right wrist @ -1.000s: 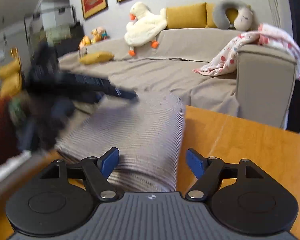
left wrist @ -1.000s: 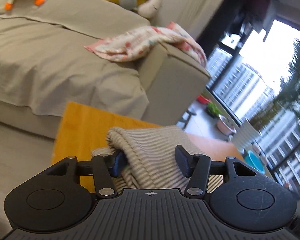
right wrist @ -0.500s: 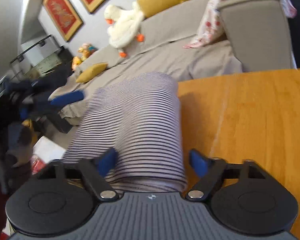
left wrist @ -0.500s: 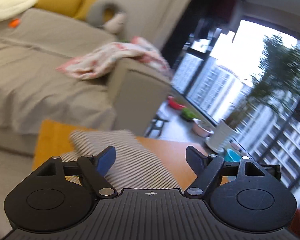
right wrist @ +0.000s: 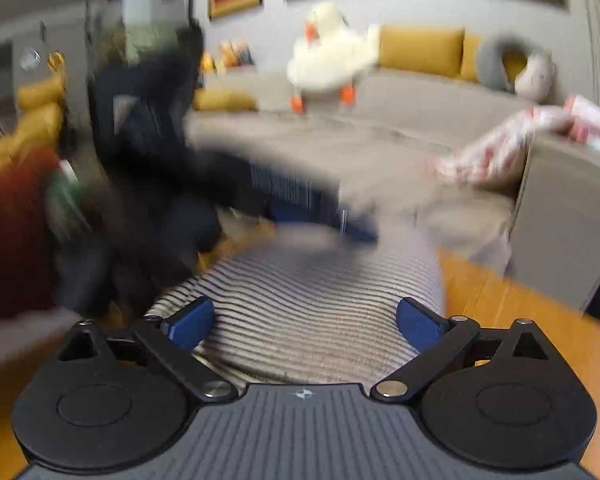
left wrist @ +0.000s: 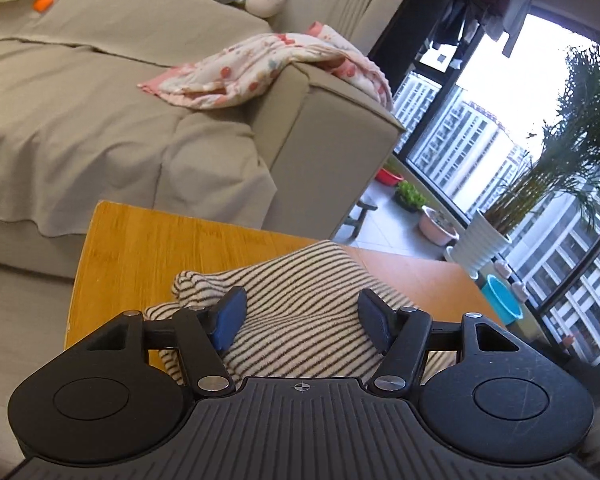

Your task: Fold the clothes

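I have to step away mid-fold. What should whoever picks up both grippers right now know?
Left gripper: open, fingers astride the striped garment, gripping nothing.
Right gripper: open too, fingers either side of the same garment; that view is motion-blurred.
The garment lies on the wooden table as a compact bundle, so it looks at least partly folded. A loose fold sticks up at its left edge near the left gripper's left finger.
Left to do, probably: tuck or flatten that loose edge, then check the fold is neat. No other clothes show on the table.
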{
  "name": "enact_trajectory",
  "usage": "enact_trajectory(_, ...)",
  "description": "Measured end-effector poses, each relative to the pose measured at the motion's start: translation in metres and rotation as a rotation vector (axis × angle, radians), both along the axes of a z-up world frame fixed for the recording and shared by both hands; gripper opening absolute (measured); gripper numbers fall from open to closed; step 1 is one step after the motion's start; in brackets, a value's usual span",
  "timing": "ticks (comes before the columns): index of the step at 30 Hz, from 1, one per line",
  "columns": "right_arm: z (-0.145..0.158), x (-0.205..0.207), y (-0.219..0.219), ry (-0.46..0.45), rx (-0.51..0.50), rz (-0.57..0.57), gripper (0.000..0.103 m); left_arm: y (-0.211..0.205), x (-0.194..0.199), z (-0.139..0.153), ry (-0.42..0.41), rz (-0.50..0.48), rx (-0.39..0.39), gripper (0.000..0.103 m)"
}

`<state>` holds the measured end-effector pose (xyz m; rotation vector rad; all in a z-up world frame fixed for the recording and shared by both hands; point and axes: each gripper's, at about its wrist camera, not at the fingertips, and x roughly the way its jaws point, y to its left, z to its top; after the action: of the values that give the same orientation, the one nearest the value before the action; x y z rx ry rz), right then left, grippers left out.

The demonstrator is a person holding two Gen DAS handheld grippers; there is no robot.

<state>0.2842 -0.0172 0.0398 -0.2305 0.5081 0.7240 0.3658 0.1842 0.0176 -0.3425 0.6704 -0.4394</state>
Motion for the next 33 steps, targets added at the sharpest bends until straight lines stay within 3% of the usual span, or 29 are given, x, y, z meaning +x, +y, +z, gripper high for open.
enact_trajectory(2, 0.0, -0.006, -0.003, -0.019, 0.013, -0.011, 0.103, 0.001, -0.001, 0.0, -0.004, -0.005, 0.006, 0.067)
enact_trajectory(8, 0.018, 0.005, -0.055, 0.142, 0.231, -0.091, 0.102, 0.006, -0.011, 0.009, -0.014, 0.029, -0.015, 0.069)
enact_trajectory(9, 0.021, 0.006, -0.064, 0.168, 0.268, -0.104, 0.102, 0.008, -0.018, 0.015, -0.015, 0.047, -0.027, 0.073)
enact_trajectory(11, 0.018, 0.012, -0.085, 0.218, 0.347, -0.135, 0.102, 0.007, -0.04, 0.017, 0.002, 0.046, -0.041, 0.093)
enact_trajectory(13, 0.008, 0.021, -0.102, 0.28, 0.414, -0.168, 0.102, 0.005, -0.062, 0.018, 0.022, 0.042, -0.055, 0.094)
enact_trajectory(16, -0.015, 0.038, -0.11, 0.396, 0.489, -0.199, 0.087, 0.0, -0.089, 0.012, 0.065, 0.03, -0.061, 0.091)
enact_trajectory(17, -0.023, 0.044, -0.107, 0.44, 0.499, -0.19, 0.074, -0.004, -0.093, 0.004, 0.092, 0.02, -0.051, 0.088)
enact_trajectory(19, -0.032, 0.047, -0.1, 0.486, 0.521, -0.179, 0.07, -0.011, -0.099, -0.005, 0.079, 0.022, -0.019, 0.085)
enact_trajectory(20, -0.03, 0.044, -0.099, 0.472, 0.519, -0.175, 0.07, -0.014, -0.101, -0.006, 0.061, 0.023, -0.011, 0.085)
enact_trajectory(23, -0.015, 0.031, -0.098, 0.405, 0.49, -0.147, 0.068, -0.016, -0.102, -0.001, 0.051, -0.025, -0.106, 0.084)
enact_trajectory(27, -0.01, 0.029, -0.097, 0.359, 0.377, -0.195, 0.068, -0.032, -0.101, -0.008, 0.017, -0.029, -0.025, 0.081)
enact_trajectory(30, -0.015, 0.029, -0.099, 0.354, 0.358, -0.211, 0.069, -0.032, -0.103, -0.01, 0.017, 0.007, -0.035, 0.081)
enact_trajectory(33, -0.015, 0.022, -0.097, 0.315, 0.321, -0.224, 0.081, -0.03, -0.107, -0.009, 0.023, 0.027, -0.022, 0.08)
